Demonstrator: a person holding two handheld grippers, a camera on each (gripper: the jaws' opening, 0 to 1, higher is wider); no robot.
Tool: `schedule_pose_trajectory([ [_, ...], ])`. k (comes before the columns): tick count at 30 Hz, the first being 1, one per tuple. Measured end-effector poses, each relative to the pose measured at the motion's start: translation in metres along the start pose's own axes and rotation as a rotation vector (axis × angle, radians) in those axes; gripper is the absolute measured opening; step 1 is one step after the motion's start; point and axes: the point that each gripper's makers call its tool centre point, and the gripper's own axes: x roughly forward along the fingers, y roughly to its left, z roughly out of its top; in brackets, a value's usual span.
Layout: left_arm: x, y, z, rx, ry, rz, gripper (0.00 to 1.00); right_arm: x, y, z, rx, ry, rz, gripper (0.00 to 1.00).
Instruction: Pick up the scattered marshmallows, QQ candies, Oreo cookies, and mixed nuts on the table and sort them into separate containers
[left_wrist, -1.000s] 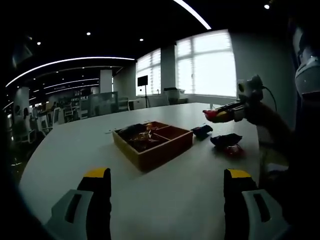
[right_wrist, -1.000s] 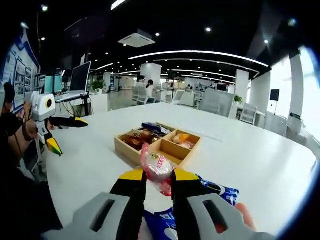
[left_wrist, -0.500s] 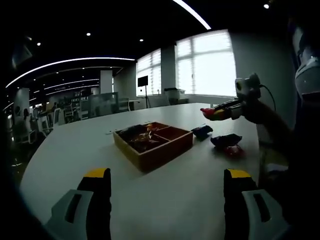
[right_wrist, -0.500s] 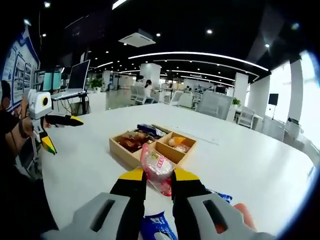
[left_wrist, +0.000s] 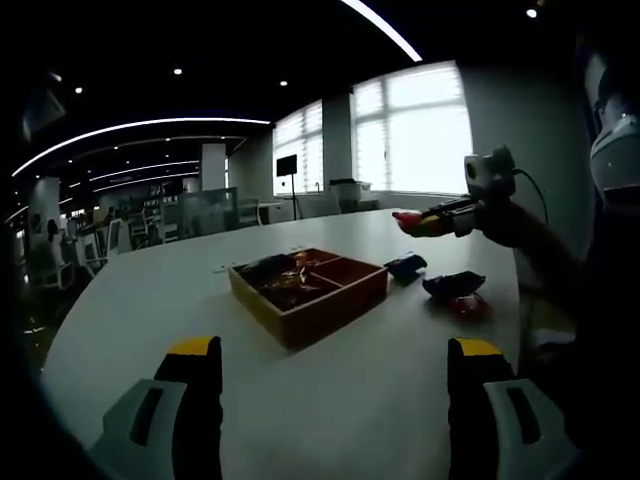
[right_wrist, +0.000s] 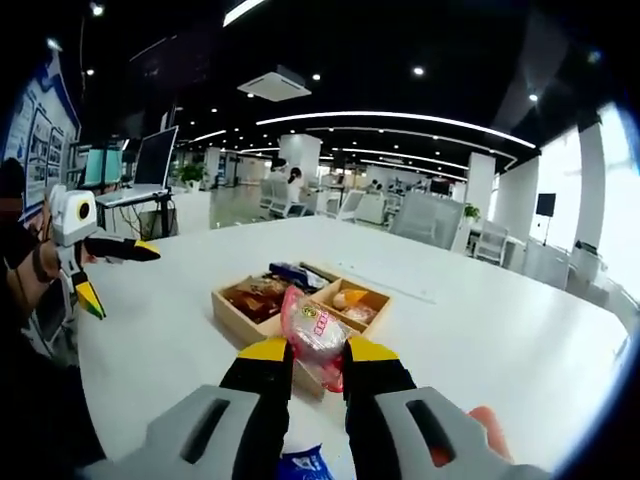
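In the left gripper view the wooden tray (left_wrist: 310, 292) is dim, so the snacks in its compartments blur together and cannot be told apart. In the right gripper view a blue packet (right_wrist: 303, 463) near that tray is cut off by the picture's bottom edge, partly hidden behind the right gripper (right_wrist: 317, 362), its print unreadable

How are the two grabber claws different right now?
The right gripper is shut on a pink candy packet; the left gripper holds nothing. The right gripper's jaws sit close together, pinching the packet, while the left gripper's jaws stand wide apart. The right gripper is lifted toward the wooden tray; the left gripper hangs over bare table. Both have yellow tips.
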Motion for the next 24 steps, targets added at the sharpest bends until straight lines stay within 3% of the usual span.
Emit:
schedule_pose_trajectory([
  [20, -0.004, 0.0, -0.001, -0.008, -0.008, -0.003, 0.97, 0.044, -0.024, 0.005, 0.008, 0.027, -0.006, 0.16],
  [24, -0.004, -0.001, -0.003, -0.011, -0.003, -0.007, 0.97, 0.054, -0.025, 0.01, 0.041, 0.009, 0.023, 0.16],
])
